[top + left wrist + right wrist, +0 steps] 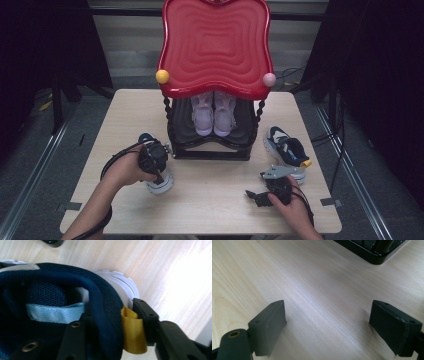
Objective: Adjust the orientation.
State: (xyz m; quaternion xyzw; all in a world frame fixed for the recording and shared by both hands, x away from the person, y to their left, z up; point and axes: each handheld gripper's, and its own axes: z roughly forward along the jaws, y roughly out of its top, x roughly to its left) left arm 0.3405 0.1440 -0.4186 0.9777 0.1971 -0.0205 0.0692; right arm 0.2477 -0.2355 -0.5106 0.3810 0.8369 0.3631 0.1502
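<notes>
On the wooden worktop (pixel 210 180), seen from the high view, a navy sneaker (pixel 159 181) with a white sole lies at about eight o'clock from the worktop's middle, just in front of the left foot of a black shoe rack (pixel 210 145). The left gripper (pixel 154 159) sits on top of it, held by the person's left hand (pixel 127 170). In the left gripper view that gripper (pixel 110 340) is clamped on the sneaker's padded heel collar: one jaw sits inside the shoe against the dark lining, the other outside against a yellow pull tab (pixel 133 331), with collar and tab pinched between them. A pale blue label (pixel 55 312) shows inside the shoe.

The matching sneaker (pixel 287 150) rests at about four o'clock, beside the rack's right foot, its yellow tab pointing toward the person. The right gripper (pixel 260 195) lies low at about five o'clock, near that shoe but apart from it, held by the right hand (pixel 292 205). In the right gripper view its jaws stand wide apart over bare wood with nothing between them.

A pair of lilac shoes (pixel 214 114) stands on the rack's lower shelf at twelve o'clock, under a red wavy top (pixel 215 45).
</notes>
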